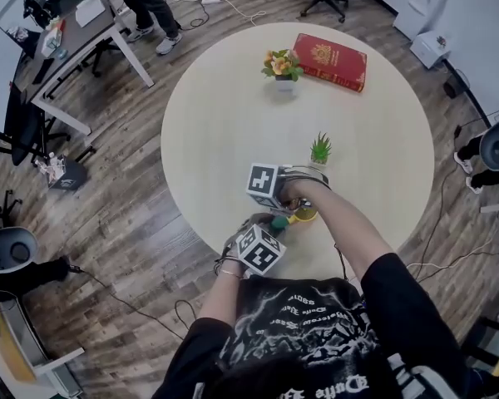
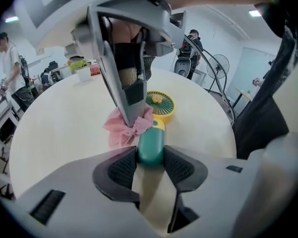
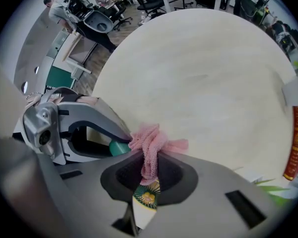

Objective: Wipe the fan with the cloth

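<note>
A small hand fan lies on the round table near its front edge, with a green handle (image 2: 151, 148) and a yellow round head (image 2: 160, 104). My left gripper (image 2: 150, 168) is shut on the green handle. A pink cloth (image 3: 153, 144) hangs bunched between the pads of my right gripper (image 3: 148, 173), which is shut on it and points steeply down over the fan. In the left gripper view the cloth (image 2: 124, 129) rests on the table against the handle's top end. In the right gripper view the fan head (image 3: 147, 196) shows below the jaws. In the head view both grippers (image 1: 270, 223) stand close together.
On the round table (image 1: 233, 123) stand a small green plant (image 1: 320, 150), a pot of flowers (image 1: 283, 66) and a red book (image 1: 330, 60) toward the far side. Office chairs, desks and a person stand around the room.
</note>
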`<state>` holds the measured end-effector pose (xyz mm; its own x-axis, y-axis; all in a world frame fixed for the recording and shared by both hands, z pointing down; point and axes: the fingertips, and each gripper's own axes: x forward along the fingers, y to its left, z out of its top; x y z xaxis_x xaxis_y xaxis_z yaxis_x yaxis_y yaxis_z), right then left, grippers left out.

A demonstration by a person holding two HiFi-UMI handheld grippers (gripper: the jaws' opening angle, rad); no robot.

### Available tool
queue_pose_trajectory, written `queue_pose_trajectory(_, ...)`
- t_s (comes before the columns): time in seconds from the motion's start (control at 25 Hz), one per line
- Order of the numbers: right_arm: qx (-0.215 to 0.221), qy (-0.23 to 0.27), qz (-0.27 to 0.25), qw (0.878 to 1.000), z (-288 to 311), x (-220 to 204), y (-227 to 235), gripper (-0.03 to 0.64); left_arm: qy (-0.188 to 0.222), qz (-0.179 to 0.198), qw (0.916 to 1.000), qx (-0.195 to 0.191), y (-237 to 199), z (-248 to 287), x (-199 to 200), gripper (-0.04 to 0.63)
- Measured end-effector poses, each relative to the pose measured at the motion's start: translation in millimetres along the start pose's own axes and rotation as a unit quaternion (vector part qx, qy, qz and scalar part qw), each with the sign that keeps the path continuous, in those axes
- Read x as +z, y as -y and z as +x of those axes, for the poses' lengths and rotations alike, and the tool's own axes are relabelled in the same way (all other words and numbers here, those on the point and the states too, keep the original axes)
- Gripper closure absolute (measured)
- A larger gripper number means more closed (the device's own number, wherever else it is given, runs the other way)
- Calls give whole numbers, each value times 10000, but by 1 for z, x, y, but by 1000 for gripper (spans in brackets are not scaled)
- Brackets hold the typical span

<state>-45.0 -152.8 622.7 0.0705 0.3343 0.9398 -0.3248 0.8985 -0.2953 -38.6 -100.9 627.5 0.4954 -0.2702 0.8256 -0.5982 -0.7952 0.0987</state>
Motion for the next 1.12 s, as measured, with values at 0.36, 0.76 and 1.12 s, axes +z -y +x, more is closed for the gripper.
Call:
queue_pose_trajectory(0.36, -256, 407, 752, 9960, -10, -1, 33, 561, 4, -196, 9998, 75, -2, 2, 3, 407)
queue_pose_trajectory(0.76, 274, 1108, 1926, 9746, -14, -23, 64, 561, 162, -192, 9996, 97, -1, -1, 5, 407)
queue_pose_trajectory(1.12, 598, 1492, 2132, 9637, -13, -48, 76, 561, 142, -142, 9998, 20, -1, 0, 5, 405)
